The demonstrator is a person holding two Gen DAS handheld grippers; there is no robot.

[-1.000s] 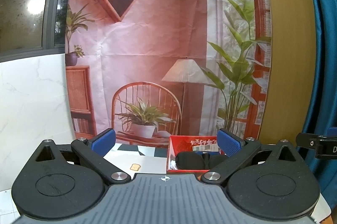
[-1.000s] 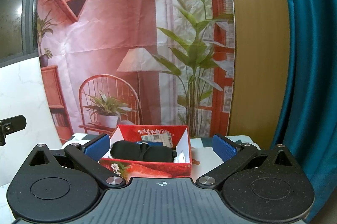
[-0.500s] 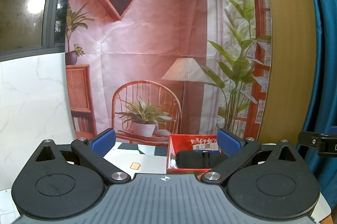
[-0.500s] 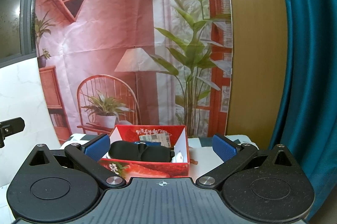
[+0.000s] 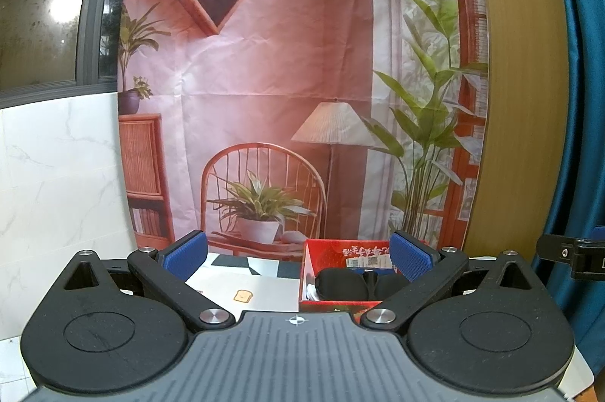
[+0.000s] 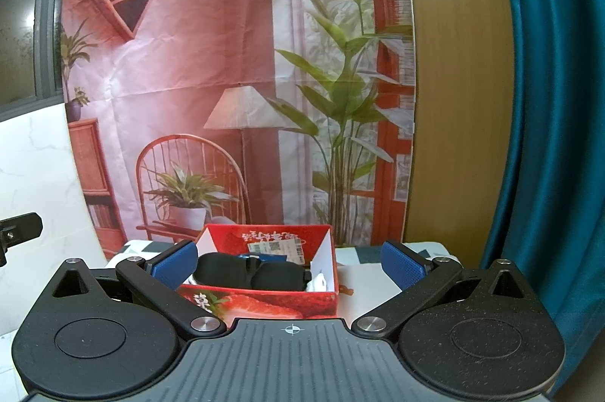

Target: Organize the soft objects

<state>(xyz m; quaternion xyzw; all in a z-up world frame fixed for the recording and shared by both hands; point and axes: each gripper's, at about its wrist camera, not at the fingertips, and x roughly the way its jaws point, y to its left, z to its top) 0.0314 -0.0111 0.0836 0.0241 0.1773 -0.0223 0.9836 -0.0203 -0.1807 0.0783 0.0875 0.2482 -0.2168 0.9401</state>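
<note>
**Two grippers spread wide, nothing gripped**

Printed backdrop (image 6: pixel 189 81) hangs behind the white table (image 6: pixel 370 300), teal curtain (image 6: pixel 548 137) at 3 o'clock. Red box (image 6: pixel 264 302) holds a black eye mask (image 6: pixel 249 275). Left gripper (image 5: pixel 298 256) and right gripper (image 6: pixel 289 264) hover released, empty.

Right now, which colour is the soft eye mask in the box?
Black eye mask; the right wrist view shows it best.

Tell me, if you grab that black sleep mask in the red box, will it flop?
Probably. The black sleep mask looks padded and soft, sagging across the red box, so its ends would likely droop. It seems light. Its matte fabric shouldn't slip much.
</note>
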